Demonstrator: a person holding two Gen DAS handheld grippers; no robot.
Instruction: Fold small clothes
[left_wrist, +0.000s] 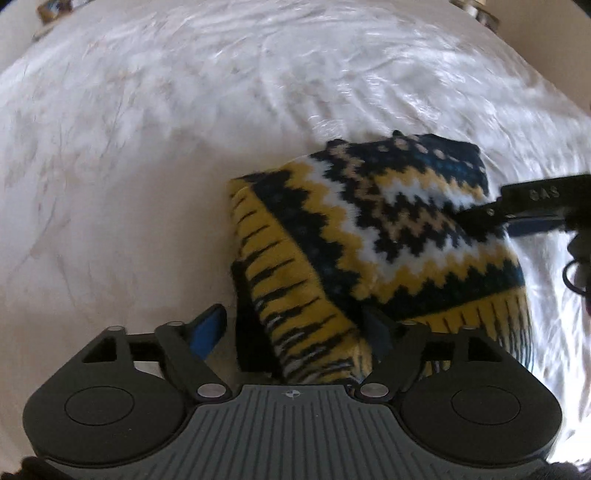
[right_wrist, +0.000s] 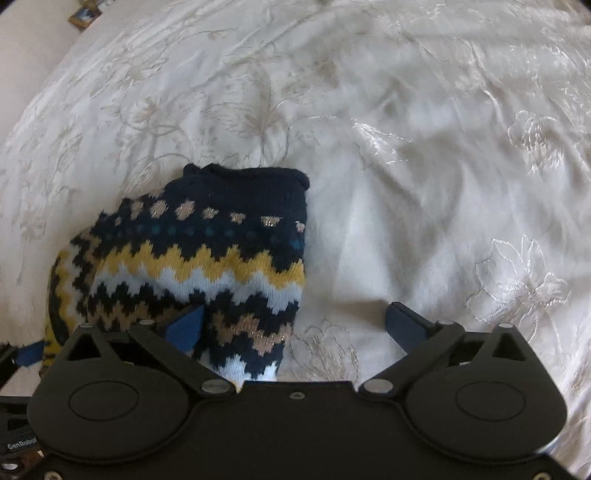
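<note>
Your largest item is the bedspread (right_wrist: 424, 177), white with embroidered flowers, creased and wrinkled across both wrist views; it carries everything else. On it lies the knitted garment (right_wrist: 199, 258), folded into a thick bundle, navy with yellow, white and tan zigzag bands and a yellow-and-black ribbed hem (left_wrist: 280, 280). In the right wrist view it sits toward the near left part of the bedspread, with bare cloth to its right; its rolled navy edge faces the far side. Your left gripper (left_wrist: 295, 332) has its jaws spread wide: the blue-padded left finger (left_wrist: 208, 330) stands off the bundle's left side over bare cloth, while the right finger is partly buried in the ribbed hem, which bulges up between the two and blocks your view of the fabric beneath. I cannot tell whether that finger is under or merely against the knit. Your right gripper (right_wrist: 303, 325) is likewise spread wide: its left finger (right_wrist: 186, 326) rests over the near corner of the garment, its right finger (right_wrist: 404, 325) over bare bedspread just beside it, nothing pinched. In the left wrist view the right gripper's black body (left_wrist: 535, 206) enters from the right edge, touching the bundle's top. Small framed objects (right_wrist: 85, 14) sit at the far left corner, blurred, unidentifiable.
</note>
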